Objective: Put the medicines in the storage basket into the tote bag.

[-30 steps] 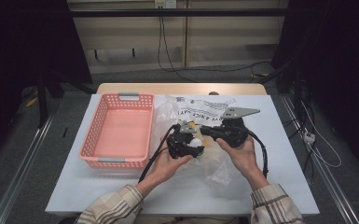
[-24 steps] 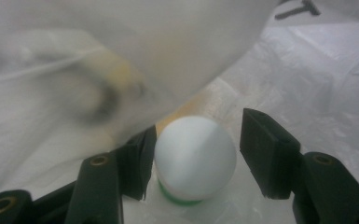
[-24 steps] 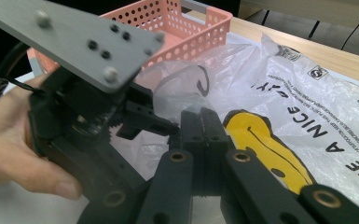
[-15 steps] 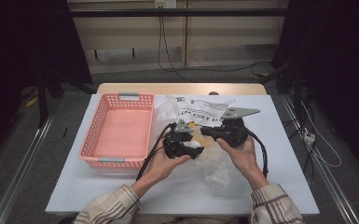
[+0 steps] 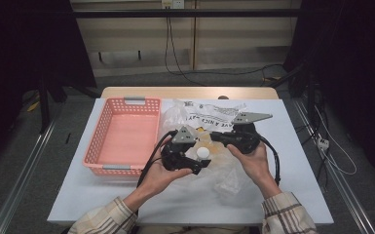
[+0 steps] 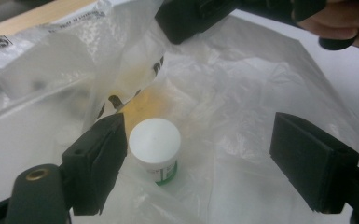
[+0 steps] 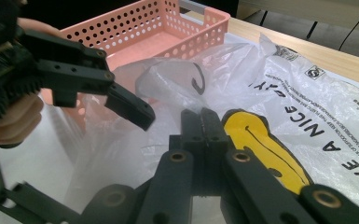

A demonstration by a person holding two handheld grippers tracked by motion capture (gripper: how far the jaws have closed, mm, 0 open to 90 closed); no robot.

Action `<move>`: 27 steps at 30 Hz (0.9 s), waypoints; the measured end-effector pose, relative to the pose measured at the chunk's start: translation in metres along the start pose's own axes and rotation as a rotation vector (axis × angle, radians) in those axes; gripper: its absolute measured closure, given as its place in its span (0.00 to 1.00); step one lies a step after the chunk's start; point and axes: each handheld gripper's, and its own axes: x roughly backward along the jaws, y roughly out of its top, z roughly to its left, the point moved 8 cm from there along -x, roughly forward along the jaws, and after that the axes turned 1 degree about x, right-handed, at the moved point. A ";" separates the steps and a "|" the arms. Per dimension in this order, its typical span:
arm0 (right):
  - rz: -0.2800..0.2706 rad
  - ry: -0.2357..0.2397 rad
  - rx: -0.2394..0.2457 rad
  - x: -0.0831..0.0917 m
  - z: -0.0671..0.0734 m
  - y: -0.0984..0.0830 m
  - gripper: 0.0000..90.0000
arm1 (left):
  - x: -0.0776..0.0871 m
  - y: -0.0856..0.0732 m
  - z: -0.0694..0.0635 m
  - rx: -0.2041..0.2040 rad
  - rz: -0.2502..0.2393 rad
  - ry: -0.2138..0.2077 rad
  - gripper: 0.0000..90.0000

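A small jar with a white cap and green label (image 6: 155, 148) lies on a crumpled clear plastic bag (image 6: 242, 88), seen also as the jar (image 5: 203, 152) in the high view. My left gripper (image 6: 198, 133) is open around it, its jaws having just been opening; the jar sits beside the left pad, unpressed. That left gripper (image 5: 198, 159) is at the table's middle. My right gripper (image 7: 200, 115) is shut on the bag's edge (image 7: 177, 88) near its yellow printed face, holding it up. In the high view the right gripper (image 5: 215, 137) points left over the bag (image 5: 209, 114).
A pink perforated basket (image 5: 100, 141) stands left of the bag with nothing in it, and the basket (image 7: 168, 28) shows behind the left gripper's jaw. The white table top (image 5: 297, 185) has bare room at the right and front. Cables trail from both grippers.
The left gripper has drawn back toward the person and lifted, its jaws spreading. The jar's white cap now shows in front of it. The right gripper has stayed put.
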 end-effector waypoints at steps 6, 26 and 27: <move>0.001 0.001 0.002 -0.001 0.001 0.000 1.00 | 0.018 0.000 0.006 0.006 -0.031 0.040 0.15; 0.002 -0.006 0.015 0.007 0.001 0.000 1.00 | 0.050 -0.039 0.011 0.008 0.023 0.075 0.15; 0.004 -0.006 0.016 0.007 0.001 -0.001 1.00 | 0.051 -0.042 0.012 0.007 0.024 0.076 0.15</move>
